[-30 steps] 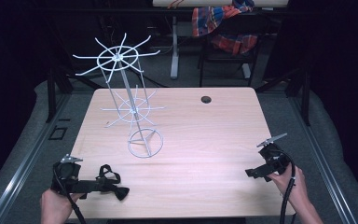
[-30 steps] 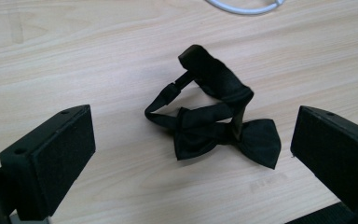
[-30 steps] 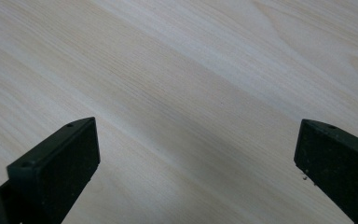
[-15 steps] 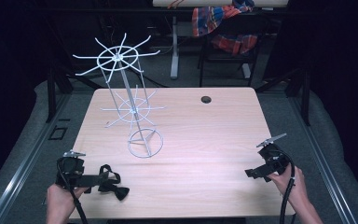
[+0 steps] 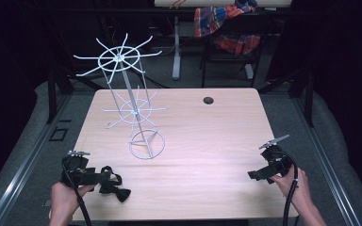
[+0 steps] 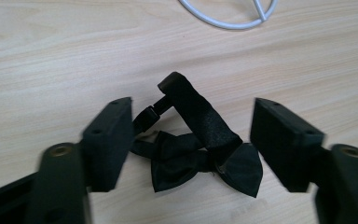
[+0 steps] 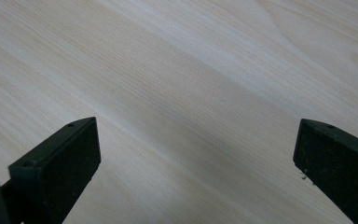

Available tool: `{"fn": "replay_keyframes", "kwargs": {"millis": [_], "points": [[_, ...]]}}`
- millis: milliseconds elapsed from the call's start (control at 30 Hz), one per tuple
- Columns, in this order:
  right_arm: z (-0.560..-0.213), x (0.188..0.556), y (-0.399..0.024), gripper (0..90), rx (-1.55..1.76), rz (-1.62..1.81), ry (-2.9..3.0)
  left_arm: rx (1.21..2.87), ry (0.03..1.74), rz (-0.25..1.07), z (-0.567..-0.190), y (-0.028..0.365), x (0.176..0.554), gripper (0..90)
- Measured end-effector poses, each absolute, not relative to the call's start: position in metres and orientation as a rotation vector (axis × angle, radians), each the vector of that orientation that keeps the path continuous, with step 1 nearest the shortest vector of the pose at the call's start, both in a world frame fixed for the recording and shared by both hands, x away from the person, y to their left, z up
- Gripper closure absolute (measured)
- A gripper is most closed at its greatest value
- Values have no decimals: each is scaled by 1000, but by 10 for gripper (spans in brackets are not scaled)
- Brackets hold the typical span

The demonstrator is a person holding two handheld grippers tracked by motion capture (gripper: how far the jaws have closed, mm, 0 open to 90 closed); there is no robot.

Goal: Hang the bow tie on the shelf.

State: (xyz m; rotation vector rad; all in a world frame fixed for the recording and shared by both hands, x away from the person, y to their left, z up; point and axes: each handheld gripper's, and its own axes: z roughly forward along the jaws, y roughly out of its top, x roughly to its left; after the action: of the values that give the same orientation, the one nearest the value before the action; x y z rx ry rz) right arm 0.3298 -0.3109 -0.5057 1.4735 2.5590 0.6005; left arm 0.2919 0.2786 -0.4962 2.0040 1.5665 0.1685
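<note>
Light falls from above onto my table (image 5: 207,141), and its pale wood is the brightest thing in the high view, with a soft washed-out patch near the middle. Everything around it sinks into near black (the far room keeps only a dim plaid cloth (image 5: 224,23)). The white wire rack (image 5: 132,99) reads crisp, with faint thin shadows beneath it. In my left gripper view the bow tie (image 6: 205,158) is fairly sharp, its satin catching a dull sheen, while the 2 jaws are smeared and soft at the bottom corners. In my right gripper view the wood grain is even and bright, crossed by 1 faint diagonal shadow band.
</note>
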Motion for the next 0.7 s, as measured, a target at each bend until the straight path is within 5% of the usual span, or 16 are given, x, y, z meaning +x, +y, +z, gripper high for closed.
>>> {"fn": "replay_keyframes", "kwargs": {"millis": [700], "points": [[-506,329,-311,12,1483,598,2557,2005,1530,147,-497,281,290,823]]}}
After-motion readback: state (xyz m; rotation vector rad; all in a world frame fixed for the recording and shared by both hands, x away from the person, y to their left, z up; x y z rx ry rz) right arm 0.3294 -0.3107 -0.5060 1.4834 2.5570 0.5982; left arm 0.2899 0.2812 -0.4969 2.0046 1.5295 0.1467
